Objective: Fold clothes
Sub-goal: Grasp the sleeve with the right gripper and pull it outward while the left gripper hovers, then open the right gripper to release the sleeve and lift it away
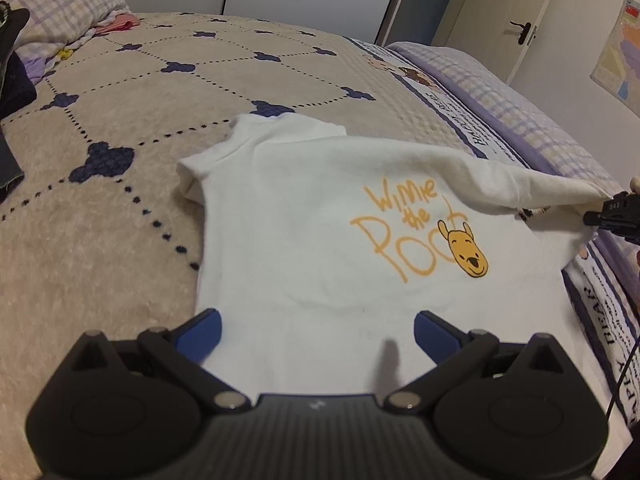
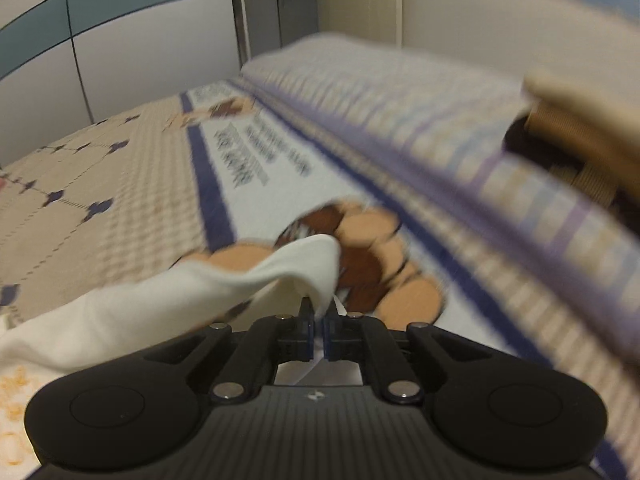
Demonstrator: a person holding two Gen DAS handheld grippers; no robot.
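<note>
- Left gripper (image 1: 316, 330): jaws wide apart, nothing between the pads, poised over the near hem of the white T-shirt (image 1: 320, 216).
- Shirt lies print-up on the beige blanket (image 1: 120, 128), long axis running away from the left jaws, hem near, collar far.
- Right gripper (image 2: 319, 330): jaws nearly closed, pinching a fold of the shirt's right-side sleeve, cloth pulled up taut off the bed.
- Right hand is nearer that sleeve; the coming fold likely carries it across towards the left.
- Far: checked pillow (image 1: 60, 4), wardrobe doors.
</note>
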